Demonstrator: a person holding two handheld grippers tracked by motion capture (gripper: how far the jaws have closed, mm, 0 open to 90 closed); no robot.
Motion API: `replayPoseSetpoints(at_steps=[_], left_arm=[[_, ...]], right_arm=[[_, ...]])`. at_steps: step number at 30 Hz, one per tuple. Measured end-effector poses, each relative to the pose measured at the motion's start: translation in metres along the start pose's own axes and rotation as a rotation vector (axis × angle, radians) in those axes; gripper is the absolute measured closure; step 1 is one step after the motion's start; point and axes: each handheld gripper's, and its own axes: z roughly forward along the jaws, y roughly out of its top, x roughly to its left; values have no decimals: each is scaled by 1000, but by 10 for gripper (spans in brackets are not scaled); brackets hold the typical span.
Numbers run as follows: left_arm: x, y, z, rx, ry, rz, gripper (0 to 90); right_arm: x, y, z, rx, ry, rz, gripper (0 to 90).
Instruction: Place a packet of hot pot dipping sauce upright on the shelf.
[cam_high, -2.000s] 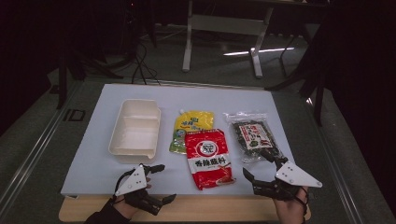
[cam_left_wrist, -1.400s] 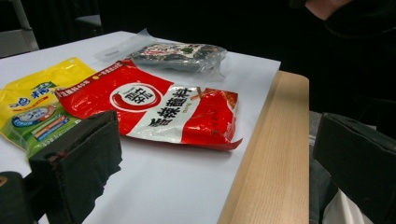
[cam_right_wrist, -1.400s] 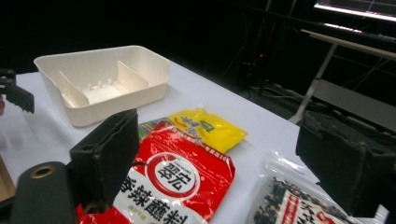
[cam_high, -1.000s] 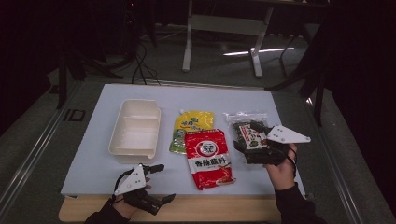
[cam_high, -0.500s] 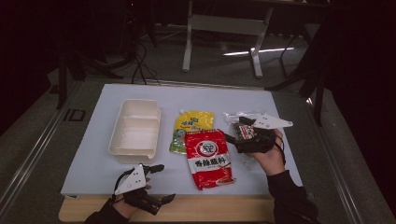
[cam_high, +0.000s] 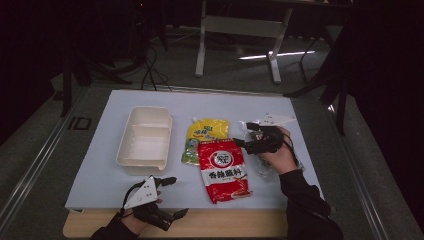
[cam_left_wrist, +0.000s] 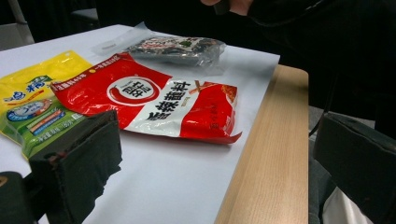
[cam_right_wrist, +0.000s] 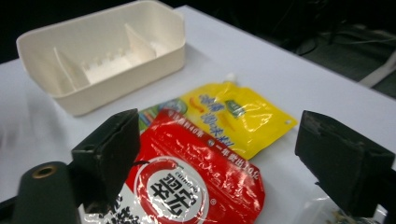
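1. Two grippers on the table, and only one is busy: the right gripper (cam_high: 248, 136) has swung in from the near right edge and now hangs over the inner end of the clear seaweed packet (cam_high: 263, 165), turned toward the red seasoning pouch (cam_high: 223, 169).

2. Its jaws stand wide apart with nothing between them. The right gripper view looks straight down between them at the red seasoning pouch (cam_right_wrist: 187, 182), with the yellow pouch (cam_right_wrist: 233, 119) just behind it and tucked partly beneath.

3. That turn matters. Two seconds ago this gripper sat low by the table edge; a second ago it was above the seaweed packet; now it faces left, across the packets. The reading here: the red pouch's top edge looks like the target, though a grab at the seaweed packet under the hand cannot be ruled out.

4. Nothing has been lifted. The red pouch lies flat mid-table, overlapping the yellow pouch (cam_high: 206, 140), just as it did in the earlier frames. The cream divided tray (cam_high: 123, 155) sits empty to their left, its partitions plain in the right gripper view (cam_right_wrist: 44, 42).

5. Meanwhile the left gripper (cam_high: 172, 197) has not budged from the near wooden edge, jaws spread and empty. Its own view takes in the red pouch (cam_left_wrist: 154, 105) and the seaweed packet (cam_left_wrist: 175, 49) beyond.

6. Judgement: packing has not started; this is the approach to a first pick, and the jaws must come down and close before anything goes trayward.
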Motion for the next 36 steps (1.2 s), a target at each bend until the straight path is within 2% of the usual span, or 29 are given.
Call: replayPoseSetpoints(at_steps=[3, 7, 9, 22, 29, 33, 36], left_arm=[[0, 0, 0, 2, -2, -1, 22], [0, 0, 1, 3, -4, -1, 22], [0, -1, 1, 6, -5, 0, 22], [0, -1, 2, 15, -14, -1, 22], [-1, -1, 2, 14, -12, 3, 22], [-1, -2, 2, 17, -11, 3, 22], [-2, -2, 2, 24, 5, 25, 24]], right_arm=[[-4, -2, 10, 39, 15, -2, 156], [-10, -5, 23, 82, 8, -6, 166], [-13, -6, 28, 97, 24, 3, 182], [-31, -16, 58, 238, 38, 51, 227], [-41, -21, 69, 280, 54, 83, 228], [-43, -24, 75, 311, 61, 85, 231], [-46, -26, 79, 329, 82, 102, 230]])
